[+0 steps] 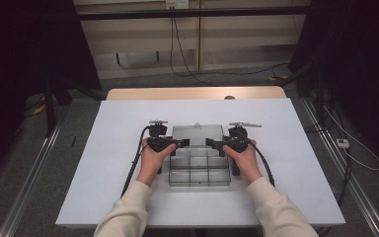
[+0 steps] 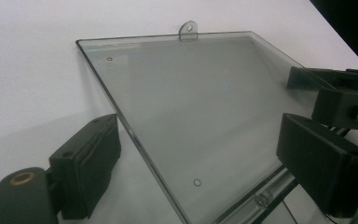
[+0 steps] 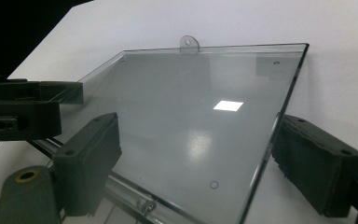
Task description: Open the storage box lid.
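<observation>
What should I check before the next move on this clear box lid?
1. Lid swung open, lying back on the table: ok.
2. Left gripper straddles the lid's side edge, jaws apart: ok.
3. Right gripper straddles the opposite edge, jaws apart: ok.
4. Pads pressing on the lid: not ok, gaps show.
5. Hinge intact: cannot tell.
6. Compartment box square between the hands: ok.

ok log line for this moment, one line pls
scene: clear compartment box, lid open | left gripper: jaws astride lid's edge, open | right gripper: same, open
</observation>
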`<action>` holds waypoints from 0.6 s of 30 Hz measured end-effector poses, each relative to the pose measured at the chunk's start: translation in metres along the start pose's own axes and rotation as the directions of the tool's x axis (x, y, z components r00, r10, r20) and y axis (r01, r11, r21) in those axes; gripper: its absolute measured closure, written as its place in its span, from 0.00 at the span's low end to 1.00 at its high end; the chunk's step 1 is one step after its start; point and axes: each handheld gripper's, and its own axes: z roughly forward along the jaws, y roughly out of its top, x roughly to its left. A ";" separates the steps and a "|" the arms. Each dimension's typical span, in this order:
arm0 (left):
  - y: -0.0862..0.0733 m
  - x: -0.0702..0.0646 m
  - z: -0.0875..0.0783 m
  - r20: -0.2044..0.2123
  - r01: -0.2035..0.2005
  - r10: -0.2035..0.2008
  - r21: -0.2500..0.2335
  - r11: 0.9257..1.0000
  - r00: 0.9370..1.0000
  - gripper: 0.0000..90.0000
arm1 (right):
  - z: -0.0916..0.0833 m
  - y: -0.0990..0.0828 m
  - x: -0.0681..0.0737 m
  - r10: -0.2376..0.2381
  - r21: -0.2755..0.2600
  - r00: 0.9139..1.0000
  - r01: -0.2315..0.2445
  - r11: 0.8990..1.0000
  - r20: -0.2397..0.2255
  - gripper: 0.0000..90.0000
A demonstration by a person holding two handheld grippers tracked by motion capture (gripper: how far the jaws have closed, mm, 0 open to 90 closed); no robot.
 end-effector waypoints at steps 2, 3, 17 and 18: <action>0.000 0.000 0.000 0.000 0.001 -0.001 -0.001 1.000 1.000 0.15 | 0.000 0.000 0.000 0.000 0.000 1.000 0.000 1.000 0.002 0.17; 0.000 0.000 0.000 0.000 -0.001 0.001 0.000 1.000 1.000 0.15 | 0.000 0.000 0.000 -0.001 0.000 1.000 0.001 1.000 0.003 0.17; 0.001 -0.002 -0.006 -0.016 -0.015 0.015 0.008 1.000 1.000 0.15 | -0.006 0.002 0.001 -0.023 0.000 1.000 0.023 1.000 0.019 0.19; 0.001 -0.002 -0.006 -0.018 -0.017 0.017 0.006 1.000 1.000 0.14 | -0.007 0.003 0.002 -0.035 -0.006 0.999 0.035 0.999 0.024 0.19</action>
